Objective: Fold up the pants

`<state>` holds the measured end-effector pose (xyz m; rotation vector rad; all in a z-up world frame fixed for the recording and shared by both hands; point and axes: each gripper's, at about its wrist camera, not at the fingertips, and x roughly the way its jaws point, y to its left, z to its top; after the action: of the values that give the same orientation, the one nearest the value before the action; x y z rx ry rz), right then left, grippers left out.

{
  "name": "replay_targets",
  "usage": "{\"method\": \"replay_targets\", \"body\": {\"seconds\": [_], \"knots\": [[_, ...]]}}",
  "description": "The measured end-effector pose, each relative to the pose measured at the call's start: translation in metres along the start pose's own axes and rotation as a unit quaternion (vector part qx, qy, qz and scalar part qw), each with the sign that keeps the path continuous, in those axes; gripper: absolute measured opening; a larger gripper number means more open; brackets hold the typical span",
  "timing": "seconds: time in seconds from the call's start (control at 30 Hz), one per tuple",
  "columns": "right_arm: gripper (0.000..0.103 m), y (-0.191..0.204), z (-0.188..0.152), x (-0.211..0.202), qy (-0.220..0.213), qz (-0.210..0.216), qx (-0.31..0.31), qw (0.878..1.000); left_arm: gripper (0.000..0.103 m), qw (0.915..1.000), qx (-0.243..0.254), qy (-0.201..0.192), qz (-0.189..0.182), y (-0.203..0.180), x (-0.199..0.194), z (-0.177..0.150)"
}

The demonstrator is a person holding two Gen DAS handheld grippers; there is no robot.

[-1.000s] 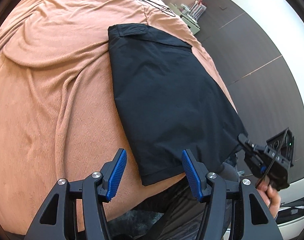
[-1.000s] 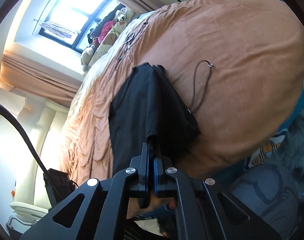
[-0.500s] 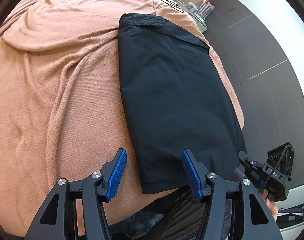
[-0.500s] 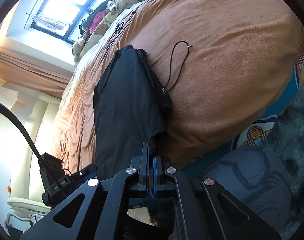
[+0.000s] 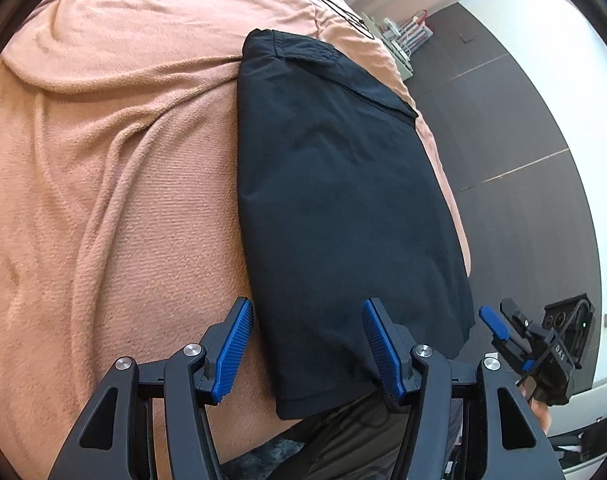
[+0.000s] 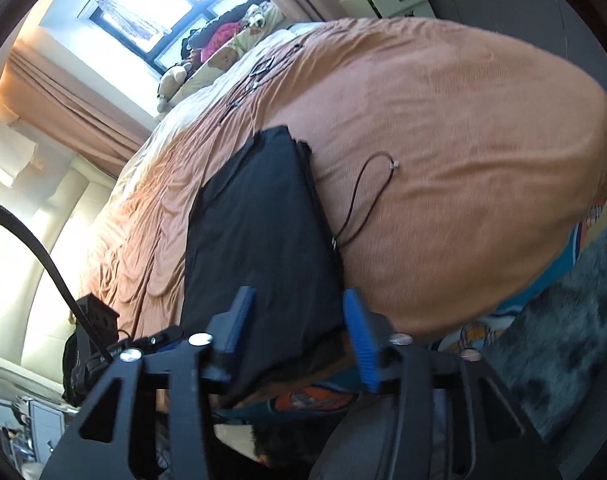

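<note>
Both my grippers stand apart: right gripper [image 6: 297, 334] jaws just opened off the pants [image 6: 259, 232], left gripper [image 5: 307, 344] holds nothing.

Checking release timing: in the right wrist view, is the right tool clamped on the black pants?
No: the right tool stands open, its blue pads apart and pressing nothing, with the pants lying flat on the bed.

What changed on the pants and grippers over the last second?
The right gripper, earlier shut on the hem corner of the black pants, has just opened and let it go; the hem now lies free between its pads. The pants settled flatter on the orange blanket. The left gripper stayed open and empty.
</note>
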<state>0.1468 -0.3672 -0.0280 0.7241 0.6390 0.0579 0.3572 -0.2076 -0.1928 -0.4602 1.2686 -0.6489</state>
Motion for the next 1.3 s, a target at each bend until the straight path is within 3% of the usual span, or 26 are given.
{"method": "replay_targets", "body": {"seconds": [0.2,0.33,0.47,0.53,0.63,0.97,1.3], "knots": [[0.047,0.004,0.013,0.036,0.035,-0.018,-0.028,0.999,0.057,0.9999,-0.008,-0.003,-0.007,0.000,0.012,0.007],[0.041,0.010,0.022,0.059,0.060,-0.030,-0.042,0.997,0.041,0.9994,-0.020,-0.018,-0.023,0.002,0.020,0.013],[0.032,0.012,0.028,0.079,0.089,-0.039,-0.040,0.994,0.036,0.9990,-0.030,-0.017,-0.028,0.003,0.024,0.016],[0.031,0.010,0.026,0.085,0.094,-0.046,-0.034,0.994,0.021,0.9988,-0.031,-0.018,-0.034,0.004,0.021,0.015],[0.029,0.010,0.024,0.085,0.095,-0.037,-0.018,0.995,0.012,0.9986,-0.025,-0.028,-0.038,0.004,0.013,0.014],[0.022,0.014,0.016,0.091,0.105,-0.008,0.004,0.994,0.010,0.9980,-0.010,-0.057,-0.024,0.004,-0.017,0.028],[0.021,0.053,-0.007,0.121,0.134,0.033,-0.025,0.990,0.010,0.9960,-0.034,-0.083,-0.003,0.049,-0.062,0.025]]}}
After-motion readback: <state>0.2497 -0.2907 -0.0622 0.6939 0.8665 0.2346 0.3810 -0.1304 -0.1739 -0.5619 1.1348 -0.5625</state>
